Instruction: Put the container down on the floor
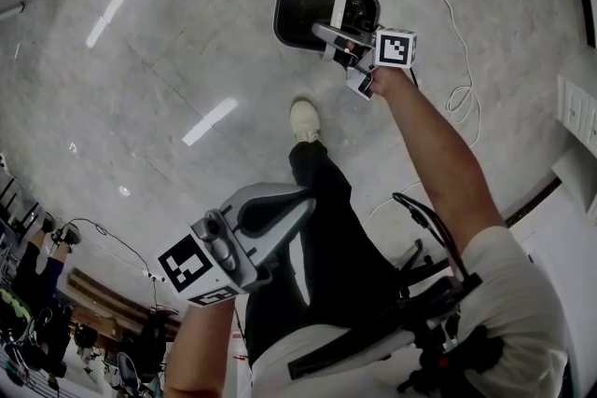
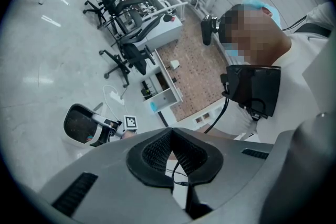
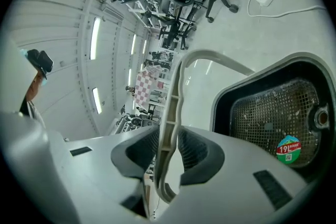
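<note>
The right gripper (image 3: 170, 135) has its jaws a little apart around the pale handle (image 3: 176, 86) of the container (image 1: 278, 14). The pads sit close on either side of the handle without clamping it. The handle arches up over the container's black interior, where a mesh basket (image 3: 268, 113) carries a round sticker (image 3: 288, 147). The container sits low on the grey floor (image 1: 140, 89), just beyond the person's pale shoe (image 1: 304, 120). The left gripper (image 2: 171, 136) is well apart from it, up by the person's waist, with its jaws together and nothing between them.
</note>
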Demonstrator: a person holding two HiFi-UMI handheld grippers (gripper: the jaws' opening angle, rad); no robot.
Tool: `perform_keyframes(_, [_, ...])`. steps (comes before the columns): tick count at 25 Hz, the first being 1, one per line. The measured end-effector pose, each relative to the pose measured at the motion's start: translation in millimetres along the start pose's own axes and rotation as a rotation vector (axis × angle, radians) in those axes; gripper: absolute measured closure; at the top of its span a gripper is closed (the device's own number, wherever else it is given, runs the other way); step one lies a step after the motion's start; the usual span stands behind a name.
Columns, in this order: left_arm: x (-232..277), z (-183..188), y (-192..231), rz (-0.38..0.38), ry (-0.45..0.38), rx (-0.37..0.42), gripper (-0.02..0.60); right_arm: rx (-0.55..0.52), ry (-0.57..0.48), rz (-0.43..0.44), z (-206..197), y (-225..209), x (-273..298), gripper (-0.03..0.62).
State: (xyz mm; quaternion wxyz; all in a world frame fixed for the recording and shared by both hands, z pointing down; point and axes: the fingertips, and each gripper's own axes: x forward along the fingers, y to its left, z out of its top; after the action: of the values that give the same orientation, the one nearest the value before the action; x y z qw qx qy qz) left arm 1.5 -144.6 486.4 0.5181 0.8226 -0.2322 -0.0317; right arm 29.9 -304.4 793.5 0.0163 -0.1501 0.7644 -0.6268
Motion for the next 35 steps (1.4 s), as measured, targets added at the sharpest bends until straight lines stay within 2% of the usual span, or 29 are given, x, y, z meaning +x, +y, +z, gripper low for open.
perform_keyframes(3, [0,-2,-2,-0.003,0.001,-0.006,0.571,0.016,-0.008,0.013,2,4,0,0.471])
perform_keyframes(7, [1,-3,-3,-0.003,0.000,-0.009,0.572,-0.003,0.009,-0.042,0,-4,-5,0.453])
perform_keyframes(11, [-1,-3,-2,-0.005,-0.001,-0.008,0.571,0.023,-0.016,-0.028,2,-2,-3,0.444])
perform_keyframes(13, [-2,-2,-2,-0.007,-0.003,-0.009,0.572,0.008,-0.010,-0.048,1,-4,-4,0.433])
perform_keyframes(17, [-2,1,-3,-0.013,-0.002,-0.006,0.571,-0.005,-0.007,-0.079,2,-7,-9,0.433])
perform_keyframes(21, [0,0,-3,-0.017,-0.002,-0.008,0.571,0.032,-0.032,-0.061,3,-6,-12,0.433])
perform_keyframes(35, [2,0,-2,-0.025,-0.007,-0.009,0.571,0.051,-0.043,-0.037,3,-6,-15,0.433])
